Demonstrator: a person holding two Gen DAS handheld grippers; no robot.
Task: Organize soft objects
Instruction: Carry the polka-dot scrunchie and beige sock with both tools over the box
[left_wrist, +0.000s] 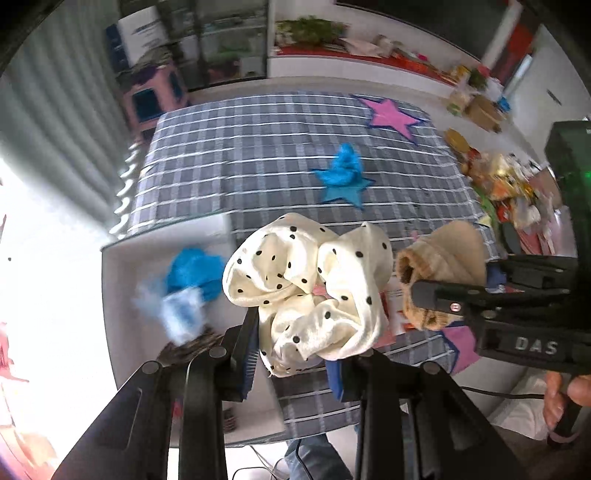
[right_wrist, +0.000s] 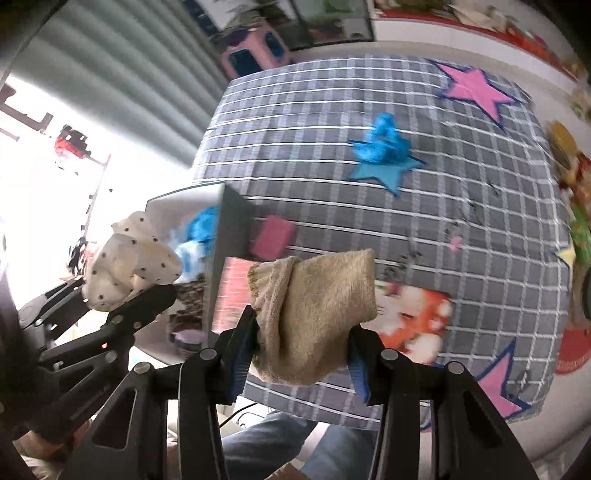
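Observation:
My left gripper (left_wrist: 295, 354) is shut on a cream scrunchie with black dots (left_wrist: 310, 284) and holds it above the table, next to a white box (left_wrist: 125, 332). The scrunchie also shows in the right wrist view (right_wrist: 129, 266). My right gripper (right_wrist: 299, 354) is shut on a beige sock (right_wrist: 317, 306), held above the table's front edge; the sock also shows in the left wrist view (left_wrist: 443, 266). The box holds a blue cloth (left_wrist: 195, 273), a pale blue item and a dark patterned item. A blue scrunchie (left_wrist: 345, 166) lies on the grey checked tablecloth (left_wrist: 240, 166).
The tablecloth carries pink and blue star patches and an orange cartoon patch (right_wrist: 413, 314). A pink block (right_wrist: 275, 236) lies beside the box wall. A cluttered heap of colourful items (left_wrist: 509, 188) lies beyond the table's right edge. Shelves and a pink stool stand behind the table.

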